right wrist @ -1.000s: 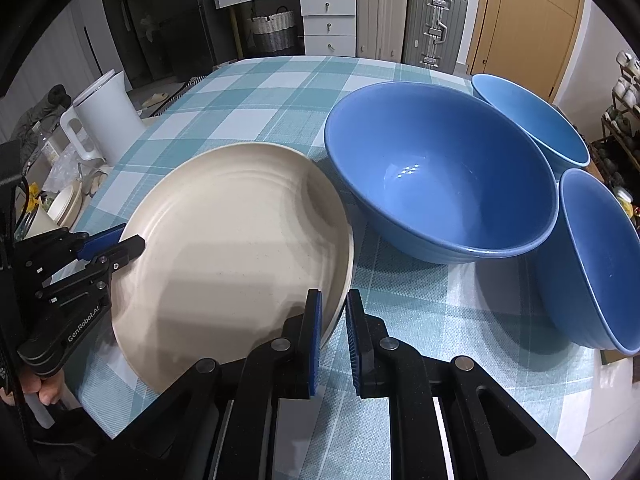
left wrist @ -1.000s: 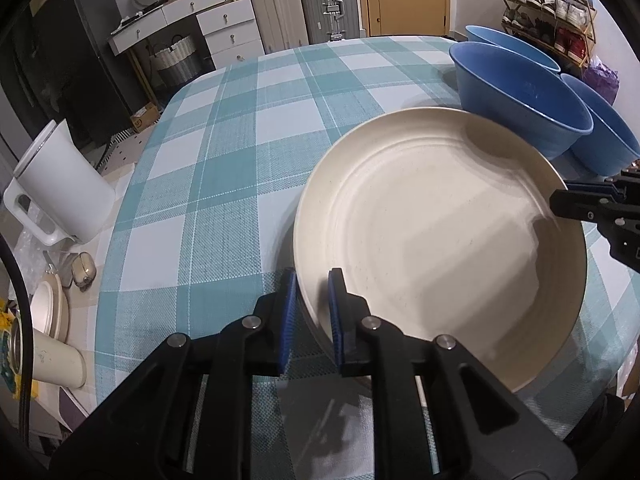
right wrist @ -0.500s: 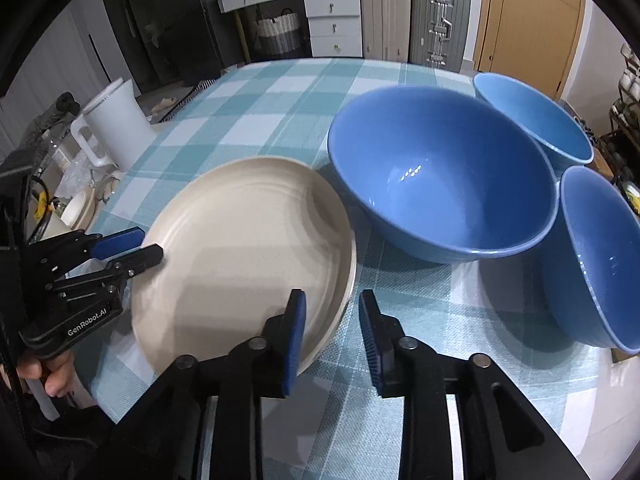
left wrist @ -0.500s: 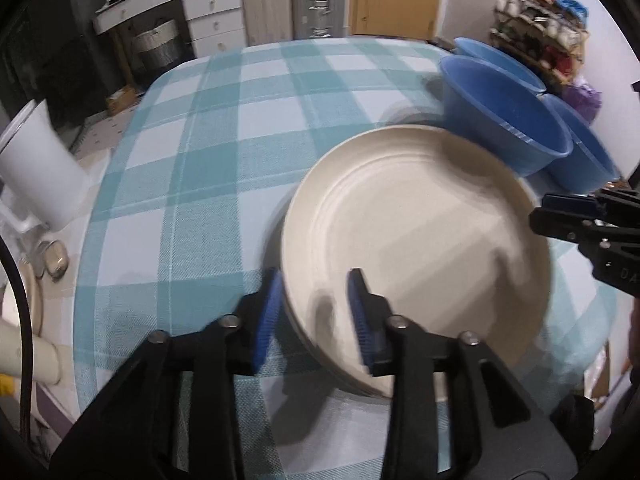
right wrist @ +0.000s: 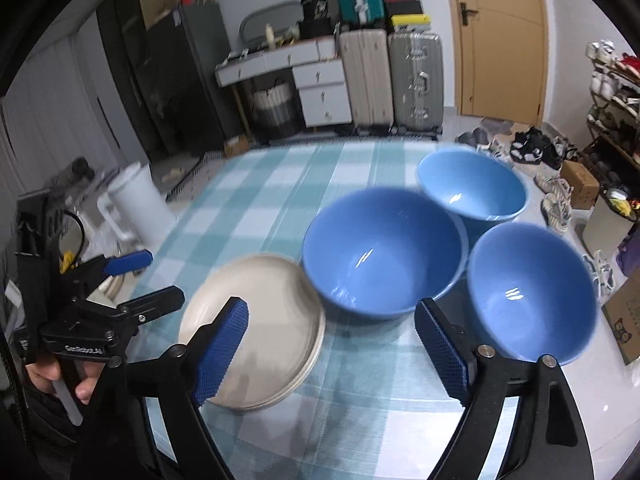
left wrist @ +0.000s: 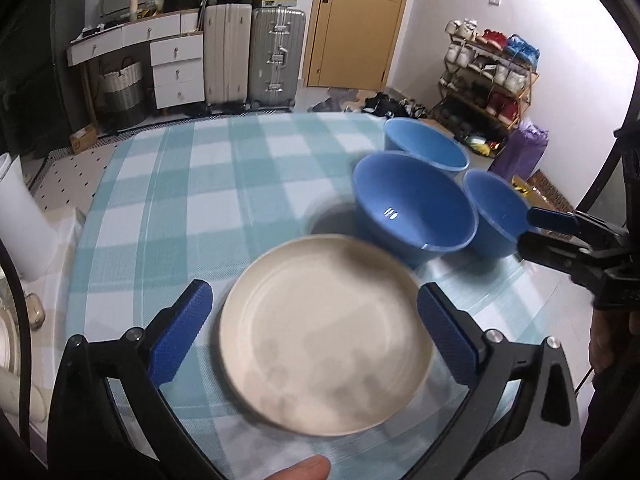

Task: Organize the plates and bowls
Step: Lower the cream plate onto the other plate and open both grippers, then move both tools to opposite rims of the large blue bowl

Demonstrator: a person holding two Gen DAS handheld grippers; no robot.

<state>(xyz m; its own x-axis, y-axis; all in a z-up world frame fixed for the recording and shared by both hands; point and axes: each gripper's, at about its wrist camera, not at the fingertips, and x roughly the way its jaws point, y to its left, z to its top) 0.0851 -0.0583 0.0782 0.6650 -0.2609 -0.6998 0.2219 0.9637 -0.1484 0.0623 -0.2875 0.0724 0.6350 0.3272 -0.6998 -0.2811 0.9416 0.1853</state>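
Matt cream plate (left wrist: 326, 332); glossy blue bowls (right wrist: 384, 256); woven cloth tablecloth (left wrist: 208, 200); textured pads (right wrist: 220, 352).

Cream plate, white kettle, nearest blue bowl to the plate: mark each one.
cream plate (left wrist: 326, 332), left wrist view, centre of its inner face.
white kettle (right wrist: 138, 204), right wrist view, middle of its body.
nearest blue bowl (right wrist: 382, 252), right wrist view, inside wall near the bottom.

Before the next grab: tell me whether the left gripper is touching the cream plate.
Apart. In the left wrist view the left gripper is wide open, and checked tablecloth shows between each blue pad and the cream plate.
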